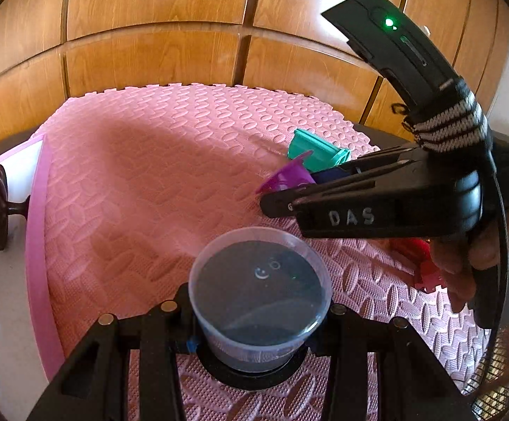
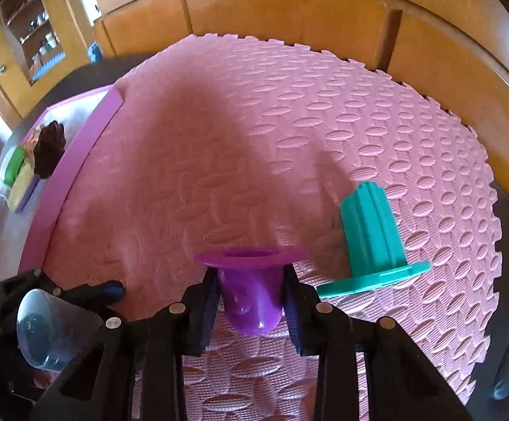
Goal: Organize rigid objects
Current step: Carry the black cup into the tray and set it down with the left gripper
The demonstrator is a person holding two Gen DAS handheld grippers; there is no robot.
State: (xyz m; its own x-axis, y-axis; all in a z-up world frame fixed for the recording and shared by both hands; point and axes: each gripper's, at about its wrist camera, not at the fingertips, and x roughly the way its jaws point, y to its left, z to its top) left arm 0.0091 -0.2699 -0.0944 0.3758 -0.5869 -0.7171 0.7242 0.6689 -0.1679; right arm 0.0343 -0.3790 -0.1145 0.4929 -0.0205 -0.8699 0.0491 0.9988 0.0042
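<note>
Close up, the right gripper (image 2: 250,301) clamps a purple flanged cup (image 2: 250,291) between its dark pads, the wide rim up and tilted away, just above a pink foam mat (image 2: 219,140). Just right of it, a teal fluted mould (image 2: 370,235) stands upside down on its flat flange on the mat. The left gripper (image 1: 258,319) grips a clear plastic tub (image 1: 259,291) with a dark bottom, held upright over the mat's near part. At the mat's left edge a pink-rimmed tray (image 2: 89,133) holds a dark brown fluted piece (image 2: 49,147) and other small items. Wooden cabinet doors (image 1: 149,42) stand behind.
</note>
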